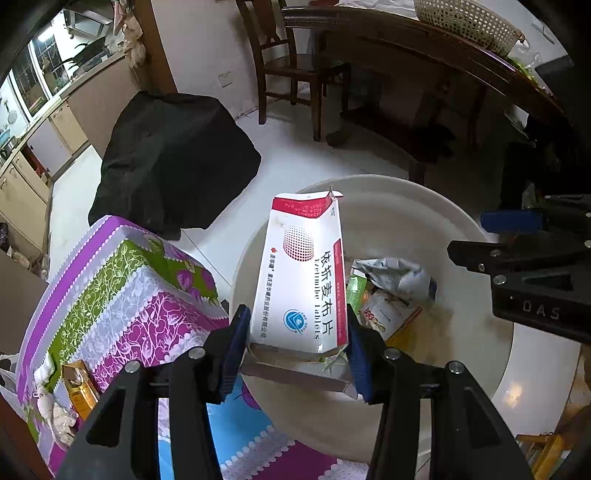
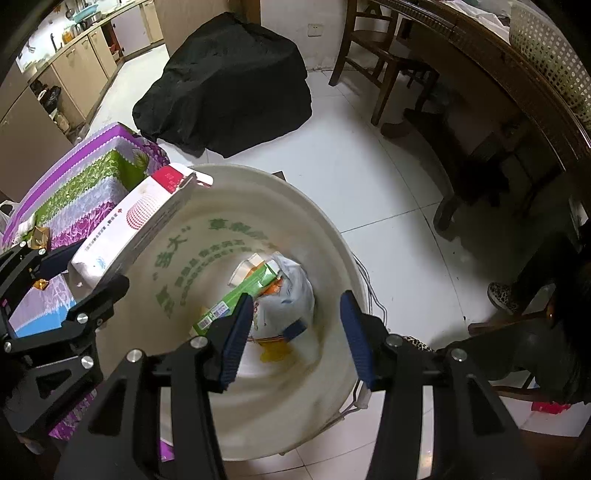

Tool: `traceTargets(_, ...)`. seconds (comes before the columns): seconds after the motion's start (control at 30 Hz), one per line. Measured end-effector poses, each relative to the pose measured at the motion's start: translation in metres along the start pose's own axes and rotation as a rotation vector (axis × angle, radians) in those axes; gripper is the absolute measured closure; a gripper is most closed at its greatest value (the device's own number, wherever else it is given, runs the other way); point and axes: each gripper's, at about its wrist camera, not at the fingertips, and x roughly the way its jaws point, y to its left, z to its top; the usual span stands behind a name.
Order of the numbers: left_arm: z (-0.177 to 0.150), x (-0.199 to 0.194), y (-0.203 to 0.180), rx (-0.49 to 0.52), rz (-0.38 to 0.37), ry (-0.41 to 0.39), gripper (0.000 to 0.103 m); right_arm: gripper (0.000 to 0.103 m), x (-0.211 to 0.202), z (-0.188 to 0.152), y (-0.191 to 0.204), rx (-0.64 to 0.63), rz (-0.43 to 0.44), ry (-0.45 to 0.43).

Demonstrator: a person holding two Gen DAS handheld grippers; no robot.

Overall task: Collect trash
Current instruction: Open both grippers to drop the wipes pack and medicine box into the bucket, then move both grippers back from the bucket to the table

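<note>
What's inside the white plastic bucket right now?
In the white plastic bucket: a green carton, a crumpled white bag and an orange-printed packet. They cover whatever lies beneath them.

The bucket (image 2: 325, 236) stands on the floor just to the right of the patterned table (image 1: 122, 280), and a draped bundle (image 2: 229, 85) lies on the floor behind both, with a wooden chair (image 1: 284, 70) and a long table (image 2: 498, 74) farther back to the right. The left gripper (image 1: 297, 343) holds a tablet box (image 1: 303, 273) over the bucket's left rim, while the right gripper (image 2: 297, 332) hangs above the bucket's mouth. In the bottom of the bucket lie a carton (image 2: 240, 295) and a crumpled bag (image 2: 291, 291) (touching each other), and a basket (image 1: 469, 22) sits on the long table.
</note>
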Motion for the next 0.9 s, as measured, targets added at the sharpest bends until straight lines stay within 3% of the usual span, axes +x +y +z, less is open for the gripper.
traceTargets(0.37,-0.001,-0.005,-0.001,0.003,-0.011,-0.020,0.052,0.056,0.000,-0.003,-0.001,-0.007,-0.012,-0.005)
traceTargets(0.5,0.000,-0.009,-0.001,0.002,0.003,-0.047,0.039,0.056,0.000,-0.004,-0.003,-0.010,-0.016,-0.008)
traceTargets(0.9,-0.001,-0.013,-0.003,-0.001,0.011,-0.059,0.039,0.056,-0.001,-0.006,-0.003,-0.020,-0.023,-0.010)
